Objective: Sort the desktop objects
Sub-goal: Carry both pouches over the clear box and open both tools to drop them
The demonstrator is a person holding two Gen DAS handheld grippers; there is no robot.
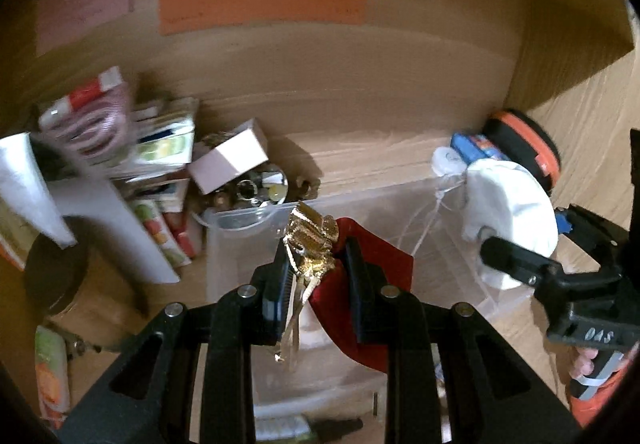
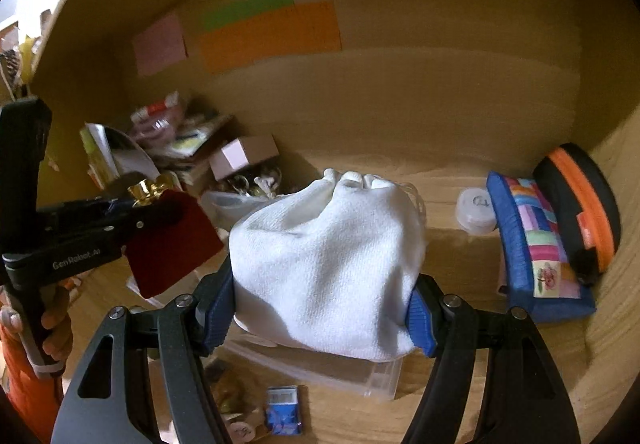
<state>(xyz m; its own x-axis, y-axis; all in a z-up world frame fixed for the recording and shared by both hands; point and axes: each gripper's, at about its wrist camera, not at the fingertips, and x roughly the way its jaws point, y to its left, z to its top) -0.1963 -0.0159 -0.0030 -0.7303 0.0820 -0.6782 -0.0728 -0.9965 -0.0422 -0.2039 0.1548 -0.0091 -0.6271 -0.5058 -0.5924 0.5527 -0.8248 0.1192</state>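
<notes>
My left gripper (image 1: 316,264) is shut on a red velvet pouch (image 1: 360,284) with a gold ribbon top (image 1: 312,240), held above a clear plastic bin (image 1: 240,228). The pouch also shows at the left of the right wrist view (image 2: 172,240). My right gripper (image 2: 324,308) is shut on a white drawstring bag (image 2: 324,252), held above the same bin (image 2: 380,376). In the left wrist view the white bag (image 1: 508,204) and the right gripper hang at the right, over the bin's right side.
A clutter pile of boxes, cards and a pink box (image 1: 228,160) stands at the back left. A blue patchwork pouch (image 2: 536,240), an orange-black case (image 2: 580,200) and a small white round container (image 2: 476,208) sit at the right. Coloured paper notes (image 2: 268,36) hang on the back wall.
</notes>
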